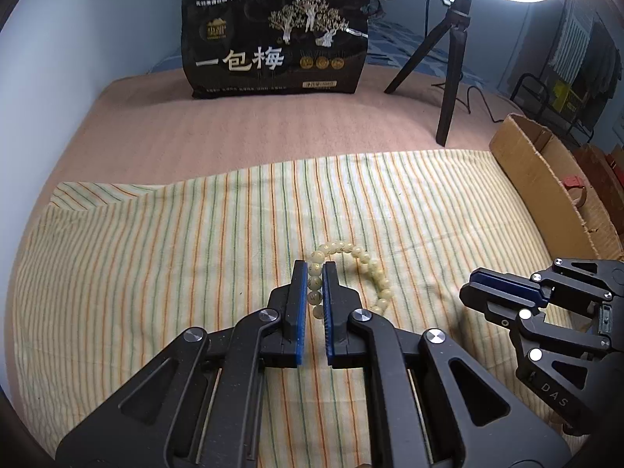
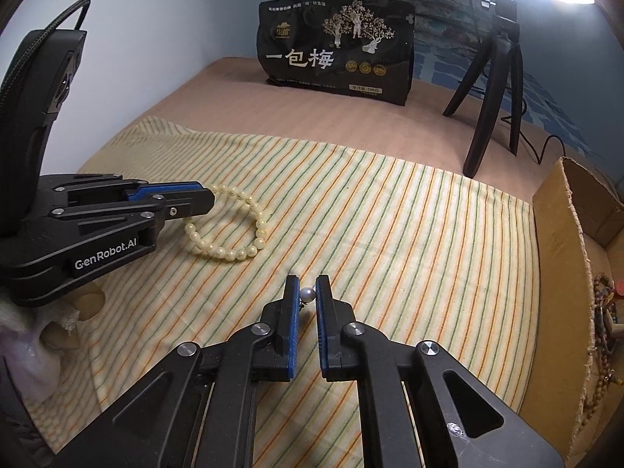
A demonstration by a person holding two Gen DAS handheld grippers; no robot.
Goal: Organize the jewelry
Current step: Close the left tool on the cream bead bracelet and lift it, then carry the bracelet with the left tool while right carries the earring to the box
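A pale yellow bead bracelet [image 1: 362, 261] lies on the striped cloth [image 1: 156, 253]. My left gripper [image 1: 315, 269] is shut on one side of the bracelet; several beads sit between its blue pads. The bracelet also shows in the right wrist view [image 2: 234, 226], with the left gripper [image 2: 202, 199] at its near-left side. My right gripper [image 2: 308, 284] is shut on a small pearl earring [image 2: 308, 293], held just above the cloth. The right gripper shows in the left wrist view [image 1: 491, 292] at the right.
An open cardboard box [image 2: 561, 241] stands at the right edge, holding bead strings [image 2: 602, 312]. A black snack bag [image 1: 277, 43] stands at the back. A black tripod [image 1: 448, 62] with a ring light stands at the back right. A pink blanket [image 1: 195, 136] lies under the cloth.
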